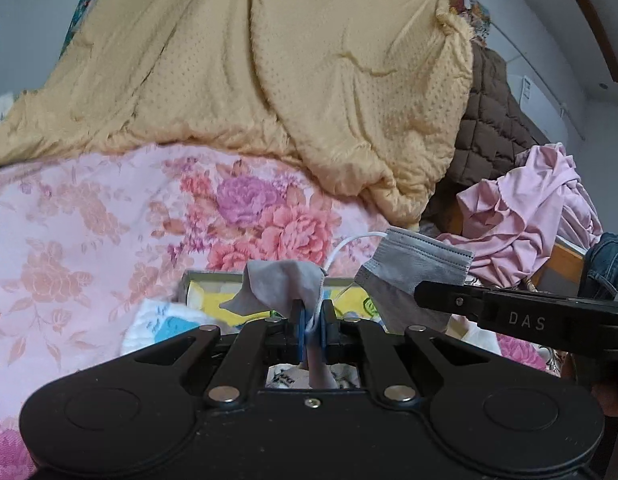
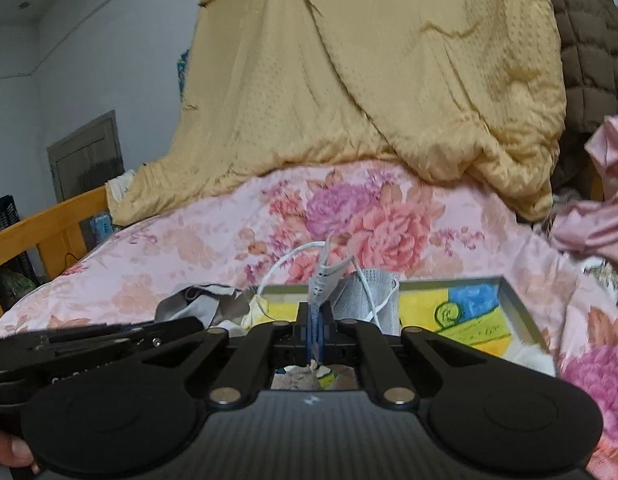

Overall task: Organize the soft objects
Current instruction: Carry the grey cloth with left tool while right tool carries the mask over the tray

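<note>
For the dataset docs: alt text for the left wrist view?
The left gripper is shut on a gray cloth, while the right gripper holds a gray face mask beside it, above a floral bedsheet and yellow quilt.

Left claw [image 1: 312, 322] clamped on grey mask [image 1: 405, 276]

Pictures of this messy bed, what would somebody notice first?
Probably the big yellow quilt, heaped up high at the back of the bed and spilling onto the pink flowery sheet. Next, close in front, the grey face mask stretched between two claws: the left claw pinches one end and the right claw pinches the other. A pink garment lies crumpled at the right.
</note>
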Demonstrator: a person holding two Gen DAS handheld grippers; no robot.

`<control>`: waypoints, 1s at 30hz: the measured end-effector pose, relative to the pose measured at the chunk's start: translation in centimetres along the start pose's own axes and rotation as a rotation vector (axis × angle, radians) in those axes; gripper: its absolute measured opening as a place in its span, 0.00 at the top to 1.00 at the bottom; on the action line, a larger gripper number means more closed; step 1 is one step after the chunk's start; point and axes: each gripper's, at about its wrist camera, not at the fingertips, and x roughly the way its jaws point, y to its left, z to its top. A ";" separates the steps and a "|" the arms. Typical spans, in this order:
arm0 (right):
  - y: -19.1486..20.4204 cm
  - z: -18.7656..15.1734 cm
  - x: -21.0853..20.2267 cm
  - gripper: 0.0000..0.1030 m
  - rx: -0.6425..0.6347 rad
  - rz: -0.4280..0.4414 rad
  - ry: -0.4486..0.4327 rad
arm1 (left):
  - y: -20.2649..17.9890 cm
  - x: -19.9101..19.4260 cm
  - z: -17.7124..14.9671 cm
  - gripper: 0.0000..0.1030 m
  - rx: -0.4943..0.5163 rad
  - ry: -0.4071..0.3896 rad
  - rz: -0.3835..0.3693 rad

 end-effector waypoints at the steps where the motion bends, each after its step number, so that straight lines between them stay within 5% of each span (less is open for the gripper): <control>1: -0.1 0.0 0.3 0.97 0.014 -0.001 0.009 | 0.3 0.3 0.0 0.93 -0.019 0.013 -0.006; 30: 1.2 -1.9 4.0 0.91 0.025 0.023 0.209 | 1.3 3.3 -2.0 0.87 -0.046 0.199 0.033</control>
